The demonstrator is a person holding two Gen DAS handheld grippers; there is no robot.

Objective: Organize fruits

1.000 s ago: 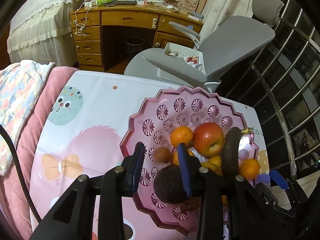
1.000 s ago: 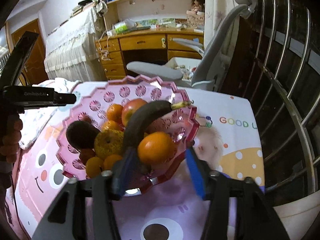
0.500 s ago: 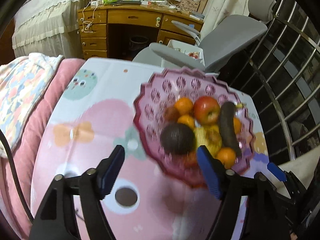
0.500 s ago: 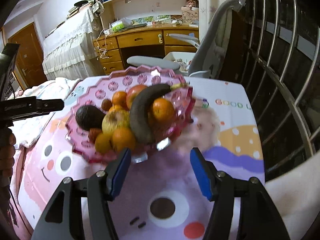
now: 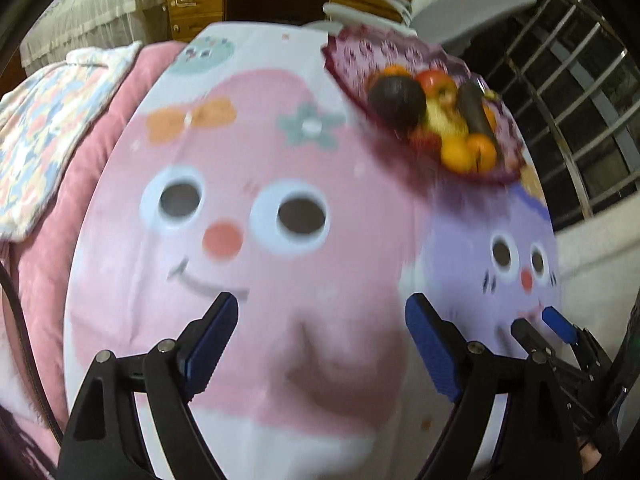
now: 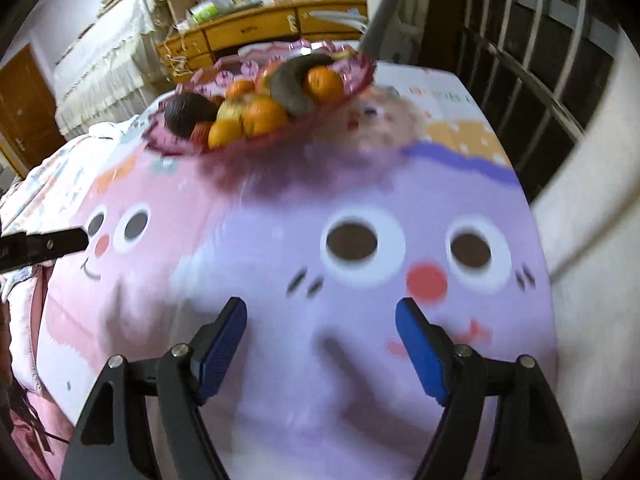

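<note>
A pink scalloped plate (image 5: pixel 348 52) sits far up the bed, piled with fruit: a dark avocado (image 5: pixel 396 100), a red apple (image 5: pixel 436 80), a blackened banana (image 5: pixel 474 114) and oranges (image 5: pixel 468 150). My left gripper (image 5: pixel 320 308) hovers over the pink cartoon face, well short of the plate, its jaws opening with nothing between them. The right gripper (image 6: pixel 320 312) hangs over the purple face, jaws also opening and empty. From there the plate (image 6: pixel 360 72), avocado (image 6: pixel 188 114) and oranges (image 6: pixel 264 114) lie ahead to the left. The right gripper (image 5: pixel 538 320) also shows in the left wrist view, low right.
A cartoon-print blanket (image 5: pixel 280 160) covers the bed, with a pink quilt (image 5: pixel 120 92) along its left side. A wooden desk (image 6: pixel 256 28) and a grey chair (image 5: pixel 472 4) stand beyond. A metal window grille (image 6: pixel 520 52) runs along the right.
Both grippers have pulled back from the plate toward the near end of the bed and widened. The avocado and orange that were between their fingers now lie in the plate.
</note>
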